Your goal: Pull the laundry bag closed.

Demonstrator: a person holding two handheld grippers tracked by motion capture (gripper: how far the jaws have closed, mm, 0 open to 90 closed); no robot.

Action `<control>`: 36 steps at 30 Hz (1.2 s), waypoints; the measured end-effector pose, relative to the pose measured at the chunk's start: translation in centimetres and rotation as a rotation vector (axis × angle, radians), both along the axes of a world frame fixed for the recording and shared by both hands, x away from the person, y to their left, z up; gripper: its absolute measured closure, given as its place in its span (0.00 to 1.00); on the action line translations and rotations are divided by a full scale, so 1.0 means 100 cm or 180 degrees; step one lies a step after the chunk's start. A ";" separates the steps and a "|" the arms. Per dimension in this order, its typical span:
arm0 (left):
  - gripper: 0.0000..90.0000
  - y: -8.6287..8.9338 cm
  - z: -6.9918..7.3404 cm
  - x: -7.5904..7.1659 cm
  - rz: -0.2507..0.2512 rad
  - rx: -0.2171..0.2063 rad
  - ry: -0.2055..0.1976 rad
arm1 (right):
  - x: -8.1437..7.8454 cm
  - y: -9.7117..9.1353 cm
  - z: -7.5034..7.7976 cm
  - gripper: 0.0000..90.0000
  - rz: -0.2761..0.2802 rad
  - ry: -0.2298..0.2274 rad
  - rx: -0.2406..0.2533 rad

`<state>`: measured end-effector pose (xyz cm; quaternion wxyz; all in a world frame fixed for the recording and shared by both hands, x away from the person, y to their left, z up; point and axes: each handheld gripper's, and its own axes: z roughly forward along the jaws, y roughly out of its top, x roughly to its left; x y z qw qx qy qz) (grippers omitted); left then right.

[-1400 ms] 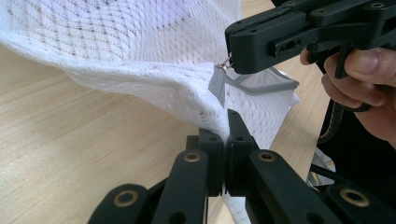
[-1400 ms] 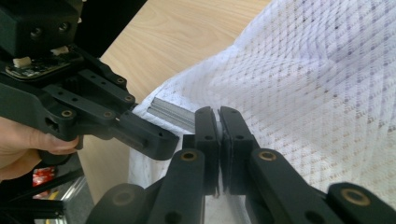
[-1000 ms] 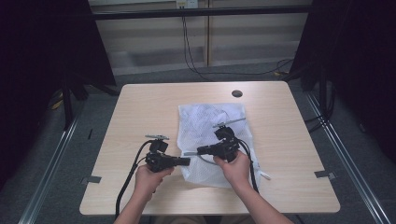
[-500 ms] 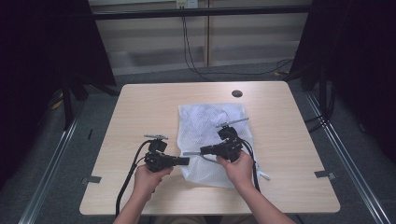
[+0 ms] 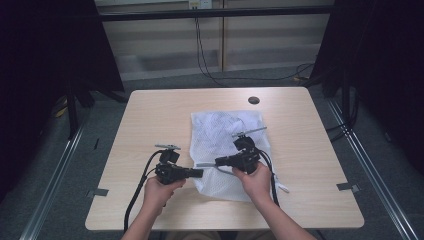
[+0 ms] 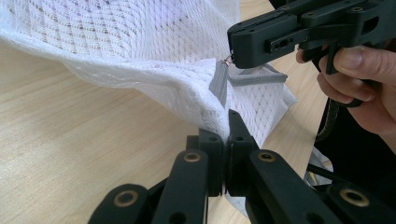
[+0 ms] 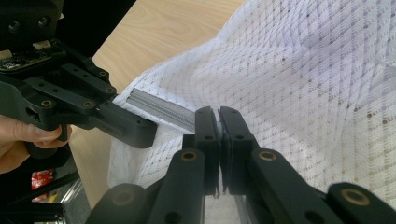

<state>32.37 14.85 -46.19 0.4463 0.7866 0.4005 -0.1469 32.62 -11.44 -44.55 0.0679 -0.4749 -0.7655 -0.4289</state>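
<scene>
Two grippers meet at the near left edge of a white mesh bag (image 5: 227, 150) that lies flat on the wooden table (image 5: 150, 115), right of centre, its long axis running near to far. From the high view the bag reads as a pale rectangle, with something bunched inside its far half; what it holds I cannot tell. The left gripper (image 6: 228, 122) view shows its jaws pinched together on the bag's mesh beside the grey zipper (image 6: 219, 86), and the right gripper (image 6: 232, 59) clamped on the small metal zipper pull (image 6: 228, 59). The right gripper view shows the grey zipper tape running toward its closed jaws, with the mesh raised around it.
</scene>
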 end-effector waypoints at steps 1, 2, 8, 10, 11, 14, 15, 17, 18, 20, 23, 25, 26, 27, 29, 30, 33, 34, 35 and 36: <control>0.99 0.000 0.000 0.000 0.0004 -0.0005 0.0001 | 0.000 0.000 0.000 0.96 -0.0004 -0.0001 0.0002; 0.99 0.000 0.000 0.000 0.0006 0.0005 -0.0007 | 0.000 0.000 0.000 0.96 -0.0005 -0.0002 0.0000; 0.99 0.000 0.001 0.000 0.0015 -0.0001 0.0016 | 0.001 -0.002 0.000 0.96 -0.0023 0.0012 -0.0015; 0.99 0.000 0.001 0.000 0.0009 0.0024 0.0002 | 0.001 -0.002 0.000 0.96 -0.0026 0.0003 -0.0026; 0.99 0.000 0.001 0.000 0.0004 0.0007 0.0006 | 0.001 -0.002 0.000 0.96 -0.0024 0.0008 -0.0026; 0.99 0.000 0.001 -0.001 0.0020 -0.0014 0.0030 | 0.000 -0.002 0.000 0.96 -0.0022 0.0010 -0.0017; 0.99 0.000 0.001 -0.001 0.0019 -0.0013 0.0024 | 0.000 -0.002 0.000 0.96 -0.0020 0.0008 -0.0022; 0.99 0.000 0.001 -0.001 0.0017 -0.0017 0.0026 | 0.000 -0.002 0.000 0.97 -0.0028 0.0008 -0.0022; 0.99 0.001 0.002 0.000 0.0011 -0.0003 0.0001 | 0.000 -0.002 0.000 0.97 -0.0034 0.0002 -0.0030; 0.99 0.003 0.003 0.000 0.0042 -0.0014 0.0003 | 0.000 -0.005 -0.001 0.96 -0.0053 -0.0006 -0.0085; 0.99 0.002 0.002 0.000 0.0029 -0.0019 0.0005 | 0.001 -0.010 -0.003 0.97 -0.0084 0.0027 -0.0004; 0.99 0.001 0.002 0.000 0.0042 -0.0026 0.0012 | 0.000 -0.010 -0.002 0.96 -0.0073 -0.0008 -0.0054; 0.99 0.001 0.002 0.000 0.0045 -0.0031 0.0017 | 0.000 -0.010 -0.002 0.96 -0.0074 -0.0002 -0.0053; 0.99 0.002 0.002 0.000 0.0039 -0.0023 0.0009 | 0.000 -0.011 -0.002 0.96 -0.0083 0.0010 -0.0038; 0.99 0.002 0.002 0.000 0.0037 -0.0026 0.0012 | 0.000 -0.011 -0.002 0.96 -0.0080 0.0011 -0.0024; 0.99 0.002 0.002 0.000 0.0018 -0.0024 0.0009 | 0.000 -0.011 -0.002 0.96 -0.0079 0.0010 -0.0023; 0.99 0.002 0.002 0.000 0.0025 -0.0037 0.0030 | 0.000 -0.011 -0.002 0.96 -0.0080 0.0012 -0.0025; 0.99 0.002 0.002 0.000 0.0032 -0.0030 0.0023 | 0.000 -0.011 -0.002 0.97 -0.0081 0.0010 -0.0022; 0.99 0.003 0.002 0.000 0.0030 -0.0032 0.0029 | 0.000 -0.012 -0.002 0.96 -0.0088 0.0005 -0.0044; 0.99 0.003 0.002 0.000 0.0023 -0.0036 0.0026 | 0.000 -0.013 -0.002 0.96 -0.0080 -0.0003 -0.0042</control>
